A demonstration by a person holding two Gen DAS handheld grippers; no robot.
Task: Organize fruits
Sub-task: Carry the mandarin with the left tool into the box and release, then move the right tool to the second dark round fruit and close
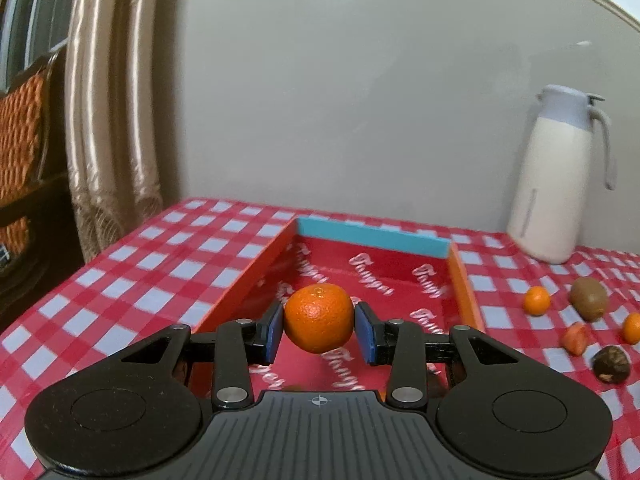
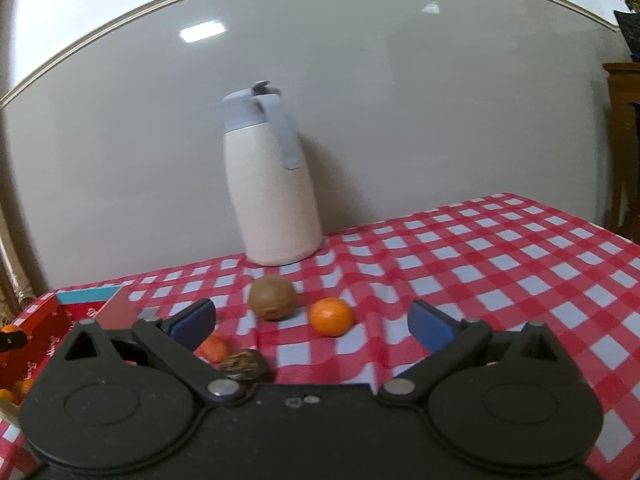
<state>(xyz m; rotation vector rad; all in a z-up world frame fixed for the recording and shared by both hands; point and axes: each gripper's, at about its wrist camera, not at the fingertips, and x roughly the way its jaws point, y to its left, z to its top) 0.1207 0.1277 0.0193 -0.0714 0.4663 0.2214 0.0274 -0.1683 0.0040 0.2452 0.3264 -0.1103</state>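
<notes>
left gripper (image 1: 319, 330) fingers clamped, right gripper (image 2: 312, 322) fingers spread wide

three oranges: one (image 1: 319, 318), another (image 1: 537, 300), a third (image 1: 632, 327). one kiwi (image 1: 589, 298), one strawberry (image 1: 575, 338), one dark fruit (image 1: 611, 364). one tray (image 1: 372, 237), one jug (image 1: 556, 184).

A round orange mandarin with dimpled peel (image 1: 319, 318) hangs above the red printed floor of the open orange-walled box (image 1: 244, 276), clamped at both sides. On the checked tablecloth past the box's right wall lie a fuzzy brown kiwi (image 2: 272, 297), a smaller mandarin (image 2: 331, 317), a red strawberry (image 1: 575, 338) and a dark wrinkled fruit (image 1: 611, 364).
</notes>
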